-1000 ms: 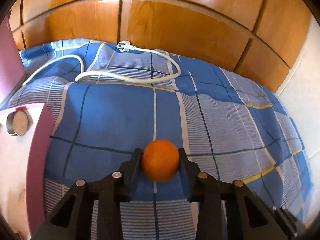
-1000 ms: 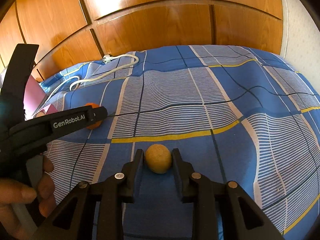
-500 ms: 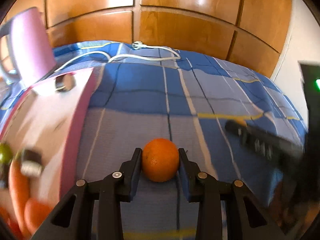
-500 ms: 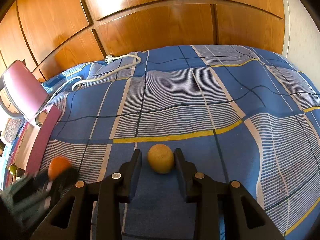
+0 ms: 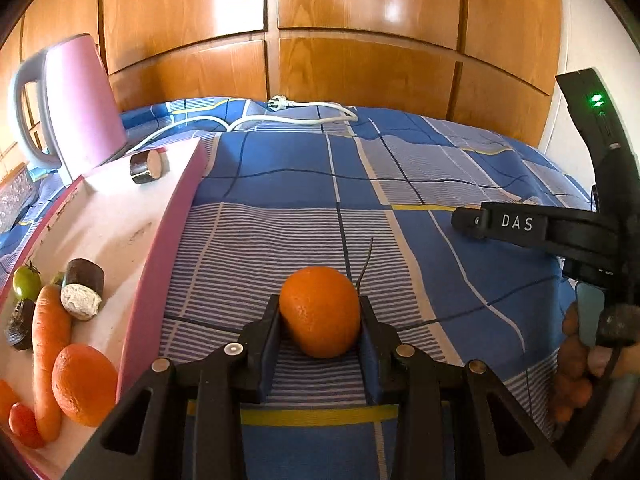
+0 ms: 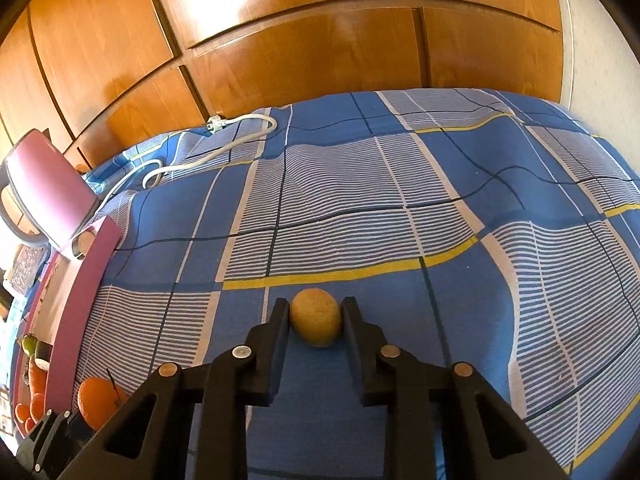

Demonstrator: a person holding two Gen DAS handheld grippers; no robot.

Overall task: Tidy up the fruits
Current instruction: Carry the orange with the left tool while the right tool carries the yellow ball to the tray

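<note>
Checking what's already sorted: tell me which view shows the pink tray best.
The left wrist view: the pink tray lies open with its carrot and other produce visible. The right wrist view shows only its foreshortened edge at the left margin.

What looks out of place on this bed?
The pink kettle and its white power cord sit on the bedspread beside the pink tray, odd among produce. A dark cylinder lies alone at the tray's far corner.

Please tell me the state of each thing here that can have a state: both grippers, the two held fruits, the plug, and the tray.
left gripper: shut on the orange
right gripper: shut on the yellowish fruit
orange: gripped, not yet in the tray
yellowish fruit: gripped above the bedcover
plug: unplugged, lying on the bedcover
tray: partly filled with produce
</note>
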